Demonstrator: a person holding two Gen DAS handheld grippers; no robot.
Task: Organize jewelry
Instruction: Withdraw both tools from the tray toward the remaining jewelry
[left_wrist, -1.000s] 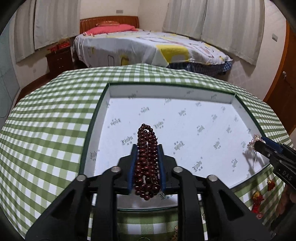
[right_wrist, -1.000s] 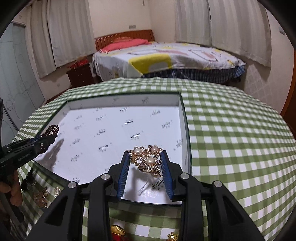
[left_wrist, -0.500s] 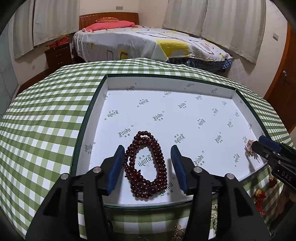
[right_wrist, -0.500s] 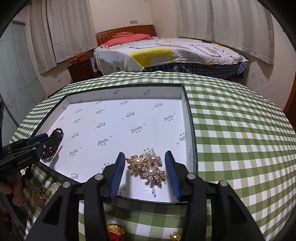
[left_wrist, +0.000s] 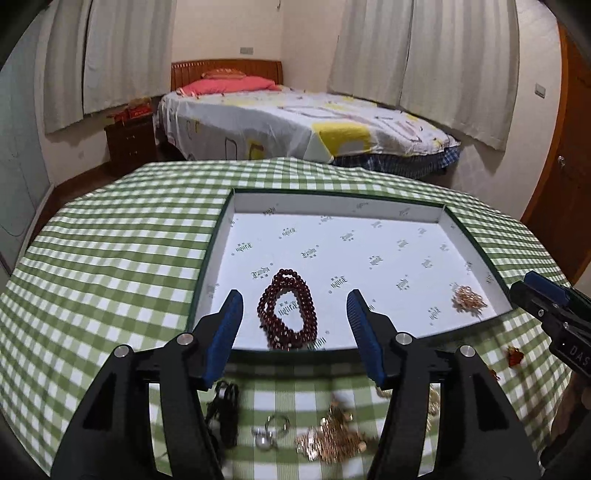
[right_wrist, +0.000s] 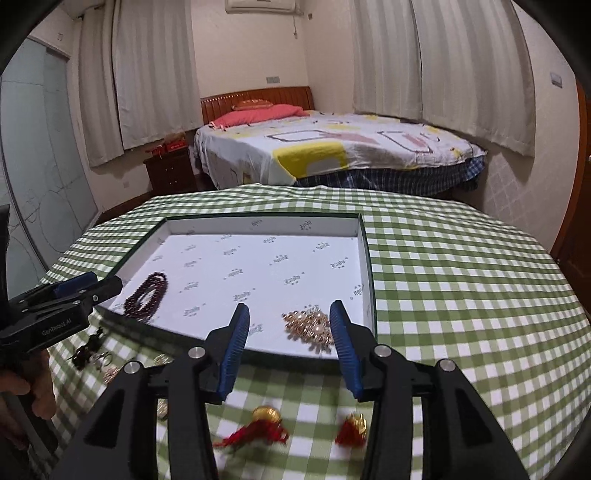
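A dark red bead bracelet (left_wrist: 275, 291) lies on the white floor of a shallow green-edged box (left_wrist: 369, 206), near its front left corner. My left gripper (left_wrist: 294, 295) hangs above and just short of it. Its jaws are opening, and the pads stand well clear on either side. A gold brooch with pearls (right_wrist: 308, 326) lies at the box's front right. My right gripper (right_wrist: 289, 306) hovers over it, open, and its pads do not touch the brooch. Each gripper shows at the edge of the other's view.
Loose jewelry lies on the green checked cloth in front of the box: a black piece (left_wrist: 225, 402), a silver ring (left_wrist: 273, 432), a gold chain pile (left_wrist: 332, 439) and red tasselled ornaments (right_wrist: 258, 424). A bed (right_wrist: 332, 147) stands beyond the table.
Both grippers opened and let go: the bracelet and the brooch now lie in the box. Both grippers then drew back and up towards the box's near edge.
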